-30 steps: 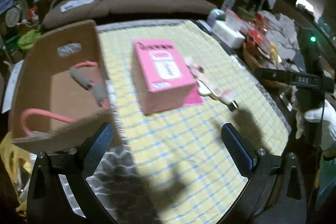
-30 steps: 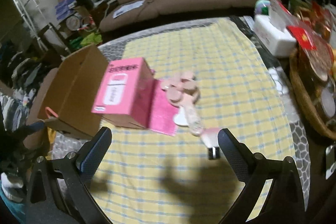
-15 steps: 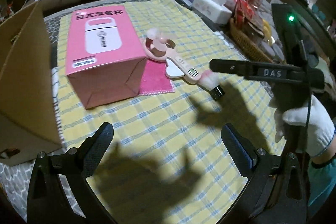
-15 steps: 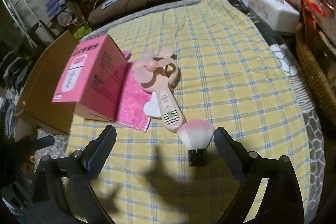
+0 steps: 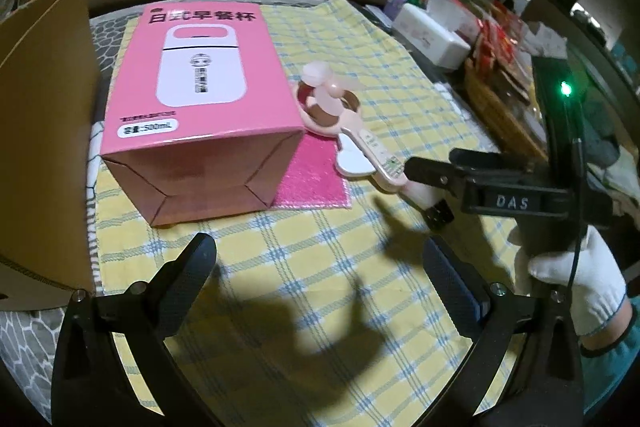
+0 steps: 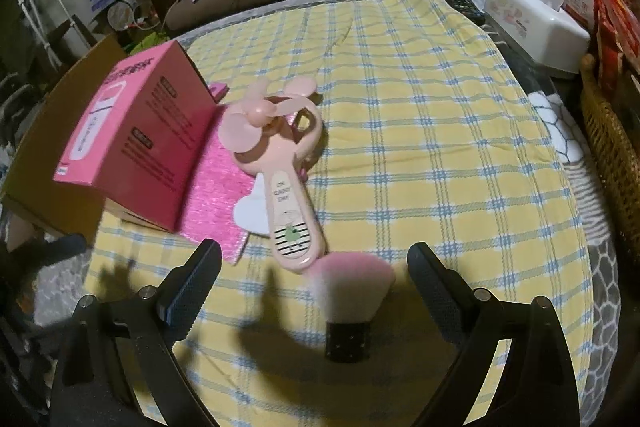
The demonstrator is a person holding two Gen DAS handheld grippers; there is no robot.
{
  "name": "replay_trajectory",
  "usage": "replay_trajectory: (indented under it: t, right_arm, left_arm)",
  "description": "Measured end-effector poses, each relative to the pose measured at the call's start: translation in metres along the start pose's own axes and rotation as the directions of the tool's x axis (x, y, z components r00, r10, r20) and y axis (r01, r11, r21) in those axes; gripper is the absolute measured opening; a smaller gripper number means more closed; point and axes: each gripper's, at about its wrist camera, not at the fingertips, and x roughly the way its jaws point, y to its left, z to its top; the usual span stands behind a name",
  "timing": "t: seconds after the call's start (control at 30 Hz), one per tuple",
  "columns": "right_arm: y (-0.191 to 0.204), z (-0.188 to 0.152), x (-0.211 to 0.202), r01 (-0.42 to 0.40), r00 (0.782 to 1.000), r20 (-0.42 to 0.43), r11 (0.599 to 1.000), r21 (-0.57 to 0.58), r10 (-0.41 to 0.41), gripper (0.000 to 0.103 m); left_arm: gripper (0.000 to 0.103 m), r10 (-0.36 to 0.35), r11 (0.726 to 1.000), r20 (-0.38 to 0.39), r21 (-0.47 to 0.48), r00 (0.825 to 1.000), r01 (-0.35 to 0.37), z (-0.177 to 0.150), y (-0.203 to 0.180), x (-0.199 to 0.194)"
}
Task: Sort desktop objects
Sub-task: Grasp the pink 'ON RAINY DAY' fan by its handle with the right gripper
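Both grippers lower, nearer cloth than before. Right gripper [image 6: 314, 279] wide, astride makeup brush [image 6: 348, 303], untouched. Left gripper [image 5: 320, 259] wide, empty. Cardboard box [image 5: 40, 131] interior unseen.

Checked cloth [image 6: 440, 155] carries pink box [image 5: 200, 75], fan [image 6: 280, 163], brush [image 6: 348, 303].

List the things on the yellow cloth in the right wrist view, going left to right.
Pink box → glittery pink pad → pink hand fan → makeup brush.
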Motion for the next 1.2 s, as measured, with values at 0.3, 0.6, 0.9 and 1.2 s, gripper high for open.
replay_trajectory:
  t: [0.3, 0.6, 0.9, 1.2]
  right_arm:
    - [0.008, 0.0, 0.009, 0.024, 1.0, -0.005, 0.999, -0.044, -0.024, 0.096]
    - [0.017, 0.0, 0.021, 0.03, 0.999, -0.02, 0.997, -0.066, -0.031, 0.096]
    - [0.026, 0.001, 0.044, 0.029, 0.998, -0.045, 0.994, -0.102, -0.034, 0.096]
    - [0.038, 0.003, 0.065, 0.079, 0.995, -0.042, 0.981, -0.18, -0.088, 0.096]
  left_arm:
    - [0.103, 0.049, 0.999, 0.017, -0.022, 0.999, -0.048, 0.004, 0.008, 0.005]
    - [0.103, 0.069, 0.996, 0.022, -0.06, 0.997, -0.068, 0.005, 0.021, 0.004]
    - [0.103, 0.054, 0.995, -0.001, -0.083, 0.999, -0.054, 0.001, 0.033, 0.01]
    - [0.103, 0.042, 0.996, -0.015, -0.084, 0.999, -0.043, -0.001, 0.032, 0.016]
